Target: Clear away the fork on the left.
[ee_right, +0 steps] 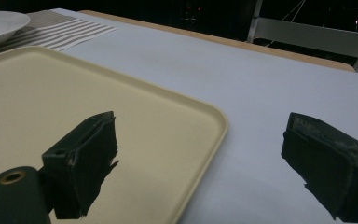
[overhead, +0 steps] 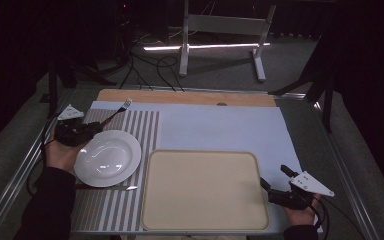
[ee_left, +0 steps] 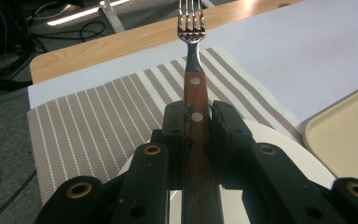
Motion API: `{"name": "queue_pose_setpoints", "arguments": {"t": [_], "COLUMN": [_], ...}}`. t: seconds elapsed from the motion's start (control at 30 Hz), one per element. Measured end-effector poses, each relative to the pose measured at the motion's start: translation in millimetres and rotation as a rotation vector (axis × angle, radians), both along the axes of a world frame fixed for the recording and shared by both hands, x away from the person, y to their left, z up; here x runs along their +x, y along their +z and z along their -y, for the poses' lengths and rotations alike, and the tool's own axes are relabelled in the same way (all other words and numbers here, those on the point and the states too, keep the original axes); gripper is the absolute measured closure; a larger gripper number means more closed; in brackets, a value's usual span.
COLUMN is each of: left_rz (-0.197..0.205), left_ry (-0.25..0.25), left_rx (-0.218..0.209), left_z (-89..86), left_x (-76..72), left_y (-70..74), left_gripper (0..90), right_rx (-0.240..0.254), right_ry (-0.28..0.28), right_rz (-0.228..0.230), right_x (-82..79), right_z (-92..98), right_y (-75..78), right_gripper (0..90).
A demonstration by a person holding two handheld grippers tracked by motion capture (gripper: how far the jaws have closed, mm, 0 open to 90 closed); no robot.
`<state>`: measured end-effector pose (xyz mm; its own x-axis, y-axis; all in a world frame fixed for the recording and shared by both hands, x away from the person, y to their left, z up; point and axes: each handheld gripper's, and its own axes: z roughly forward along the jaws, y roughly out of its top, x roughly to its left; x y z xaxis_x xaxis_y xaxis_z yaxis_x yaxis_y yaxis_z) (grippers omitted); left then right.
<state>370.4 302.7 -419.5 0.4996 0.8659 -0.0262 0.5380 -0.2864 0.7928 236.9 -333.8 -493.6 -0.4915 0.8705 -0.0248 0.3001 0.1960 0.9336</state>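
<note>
Pinching the fork [ee_left: 195, 88] by its wooden handle, the left gripper [ee_left: 196, 122] held it above the striped mat [ee_left: 98, 116] beside the plate [overhead: 107, 158]; the right gripper [ee_right: 205, 158] sat spread beside the tray [ee_right: 51, 93]; the narrow handle could perhaps swivel and clip the plate's rim.

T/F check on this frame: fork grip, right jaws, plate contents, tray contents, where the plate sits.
1. The left gripper is shut on the fork. True.
2. The right gripper holds a spoon. False: its jaws stand wide apart with nothing between them.
3. The white plate has nothing on it. True.
4. The beige tray carries a cup. False: its surface is bare.
5. The plate rests on the striped placemat. True.
</note>
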Motion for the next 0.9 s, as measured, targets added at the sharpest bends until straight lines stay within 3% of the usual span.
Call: {"name": "queue_pose_setpoints", "arguments": {"t": [0.9], "left_rz": [0.056], "left_ry": [0.043], "left_rx": [-0.020], "left_z": [28.7], "left_x": [-32.7], "left_y": [-4.7], "left_gripper": [77.0], "right_rx": [0.000], "right_ry": [0.000], "right_rz": [0.003], "right_x": [-0.3], "right_z": [0.2], "right_y": [0.2], "right_gripper": [10.1]}}
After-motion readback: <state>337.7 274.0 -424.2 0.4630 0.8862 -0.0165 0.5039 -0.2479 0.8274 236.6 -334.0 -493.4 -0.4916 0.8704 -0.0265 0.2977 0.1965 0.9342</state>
